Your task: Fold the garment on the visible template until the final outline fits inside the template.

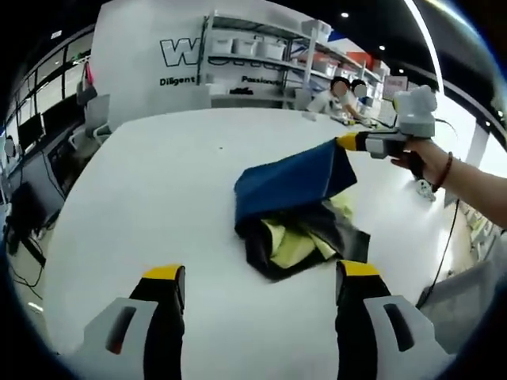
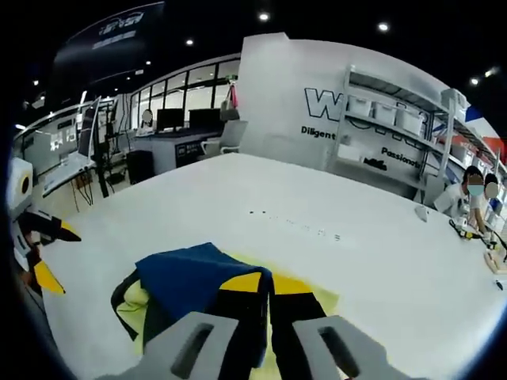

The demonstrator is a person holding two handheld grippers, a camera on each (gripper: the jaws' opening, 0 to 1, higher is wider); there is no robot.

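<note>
- Yellow-tipped jaws of the right gripper (image 2: 257, 289), low centre of the right gripper view, stand pressed together on a blue fabric edge of the garment (image 2: 190, 289); from the left gripper view the same gripper (image 1: 346, 142) enters from the right, a person's hand (image 1: 420, 158) behind it, lifting the blue panel (image 1: 293, 178) off the heap.
- Left gripper (image 1: 261, 277), bottom of the left gripper view: jaws well apart, nothing between them, hanging short of the garment over bare table (image 1: 158, 198). It also shows at the far left edge of the right gripper view (image 2: 43, 253), yellow tips parted.
- Garment, middle right of the left gripper view: a jacket-like piece in blue, dark grey and pale yellow-green, bunched, with the yellow lining (image 1: 297, 241) and a dark part (image 1: 348, 233) spilling from under the raised blue panel.
- Template (image 2: 313, 297): a pale yellow sheet lies under the garment in the right gripper view, peeking out to the right of the jaws; probably the template, though its full outline is hidden.
- Progress, as a judgement: a fold is under way, one panel gripped and raised, not yet laid down. The bundle is loose and uneven; the panel must still be set flat and stray edges tucked before the outline can fit within the template. Task unfinished.
- Surroundings: white shelving (image 2: 396, 119) with bins before a lettered wall, upper right of the right gripper view; desks with monitors (image 2: 170, 119) at upper left; seated people at the far right table edge.
</note>
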